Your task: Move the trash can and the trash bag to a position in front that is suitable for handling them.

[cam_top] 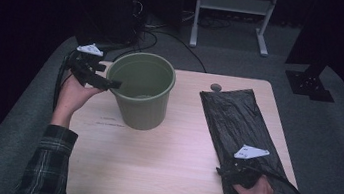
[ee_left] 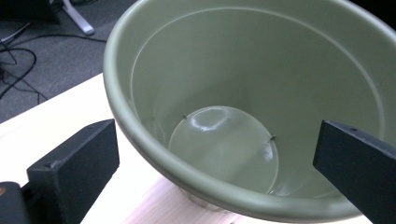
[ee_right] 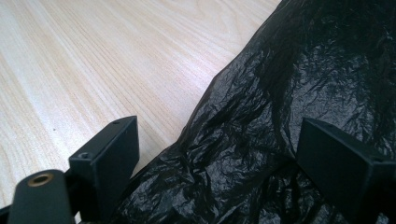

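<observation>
The left gripper point(ee_left: 215, 163) has its jaws spread wide, one on each side of the near rim of the green bucket point(ee_left: 243, 93); it sits at the upper left of the high view, at the bucket's left edge. The right gripper point(ee_right: 215, 158) is also spread, its jaws straddling a raised fold of the black plastic bag point(ee_right: 299, 112). The bag lies flat along the right side of the wooden table point(cam_top: 161, 166), well apart from the bucket.

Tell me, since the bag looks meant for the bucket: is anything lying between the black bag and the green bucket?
Nothing visible does. Bare wooden table separates the black plastic bag from the empty green bucket.
</observation>
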Tool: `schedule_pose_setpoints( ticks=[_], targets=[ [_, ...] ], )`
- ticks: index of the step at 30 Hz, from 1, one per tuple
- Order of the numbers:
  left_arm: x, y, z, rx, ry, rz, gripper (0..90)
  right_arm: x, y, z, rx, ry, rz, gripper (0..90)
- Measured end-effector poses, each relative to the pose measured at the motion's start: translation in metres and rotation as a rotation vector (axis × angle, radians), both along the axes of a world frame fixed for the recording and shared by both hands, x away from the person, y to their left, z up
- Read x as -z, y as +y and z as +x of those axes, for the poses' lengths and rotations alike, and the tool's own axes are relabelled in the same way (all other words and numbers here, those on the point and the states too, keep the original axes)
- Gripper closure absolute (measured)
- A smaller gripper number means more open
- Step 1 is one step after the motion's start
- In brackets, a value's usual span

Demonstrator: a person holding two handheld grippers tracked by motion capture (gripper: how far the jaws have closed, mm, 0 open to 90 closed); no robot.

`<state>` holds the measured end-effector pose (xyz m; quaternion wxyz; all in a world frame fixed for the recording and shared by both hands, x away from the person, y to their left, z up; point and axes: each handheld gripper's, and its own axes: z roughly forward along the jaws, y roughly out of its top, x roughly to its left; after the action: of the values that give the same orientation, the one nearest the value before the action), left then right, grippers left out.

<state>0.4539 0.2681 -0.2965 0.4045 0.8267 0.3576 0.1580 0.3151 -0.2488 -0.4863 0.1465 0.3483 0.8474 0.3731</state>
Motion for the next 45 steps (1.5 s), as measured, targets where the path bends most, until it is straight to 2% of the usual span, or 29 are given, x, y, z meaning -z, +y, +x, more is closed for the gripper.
schedule_pose_setpoints(
  ticks=[2,4,6,7,10,21,26,33,36,38,45],
  targets=[
    [0.003,0.0,0.002,0.004,0.009,-0.001,0.0,0.0,0.0,0.0,-0.001,0.001,0.0,11.9],
    [0.006,-0.003,0.005,0.001,0.02,0.021,0.0,0.0,0.0,0.0,-0.001,0.0,0.0,11.9],
    [0.007,-0.004,0.006,0.006,0.022,0.018,0.0,0.0,0.0,0.0,-0.001,0.0,0.0,11.9],
    [0.008,-0.006,0.006,0.001,0.016,0.041,0.0,0.0,0.0,0.0,-0.001,-0.001,-0.001,11.9],
    [0.01,-0.007,0.008,-0.005,0.029,0.058,0.0,0.0,0.0,0.0,-0.002,-0.001,-0.001,11.9],
    [0.011,-0.015,0.003,0.018,0.036,0.06,0.0,0.0,0.0,0.0,-0.001,0.0,-0.001,11.9],
    [0.013,-0.022,-0.008,0.044,0.032,0.036,0.0,0.0,0.0,0.0,0.0,0.0,-0.001,11.9],
    [0.013,-0.035,-0.025,0.084,0.034,0.045,0.0,0.0,0.0,0.0,-0.001,-0.001,-0.001,11.9],
    [0.013,-0.039,-0.03,0.097,0.031,0.035,0.0,0.0,0.0,0.0,-0.001,-0.001,-0.001,11.9],
    [0.014,-0.044,-0.038,0.125,0.029,0.028,0.0,0.0,0.0,0.0,0.0,0.0,0.0,11.9],
    [0.015,-0.055,-0.058,0.171,0.018,0.001,0.0,0.0,0.0,0.0,0.0,0.002,-0.001,11.9]
  ],
)
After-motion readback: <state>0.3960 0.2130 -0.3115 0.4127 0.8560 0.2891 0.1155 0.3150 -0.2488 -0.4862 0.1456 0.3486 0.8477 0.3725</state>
